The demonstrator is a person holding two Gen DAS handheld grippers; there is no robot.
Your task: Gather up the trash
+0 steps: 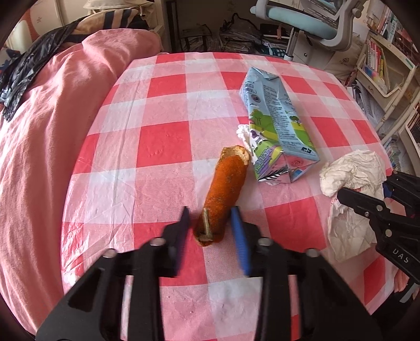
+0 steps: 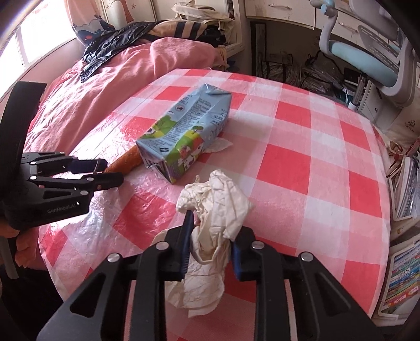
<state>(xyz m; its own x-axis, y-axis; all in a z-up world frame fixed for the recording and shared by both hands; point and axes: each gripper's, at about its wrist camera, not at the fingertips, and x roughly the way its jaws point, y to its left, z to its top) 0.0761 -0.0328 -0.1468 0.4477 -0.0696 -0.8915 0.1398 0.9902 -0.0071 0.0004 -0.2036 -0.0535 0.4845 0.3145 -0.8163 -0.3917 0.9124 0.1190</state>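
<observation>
An orange peel strip (image 1: 223, 191) lies on the red-and-white checked tablecloth (image 1: 162, 147). My left gripper (image 1: 211, 223) is open, its fingers on either side of the peel's near end, blurred. A light-blue drink carton (image 1: 275, 126) lies on its side beyond the peel, with a small white tissue scrap (image 1: 242, 132) under its edge. A crumpled white paper wad (image 2: 218, 207) sits to the right. My right gripper (image 2: 210, 230) is closed around this paper, pads pressing its folds. The carton (image 2: 183, 131) and peel (image 2: 126, 160) also show in the right wrist view.
A pink blanket (image 1: 52, 131) covers the bed left of the table, with a black plastic bag (image 1: 29, 63) on it. A light-blue office chair (image 1: 309, 23) stands behind the table. Bookshelves (image 1: 388, 68) line the right side.
</observation>
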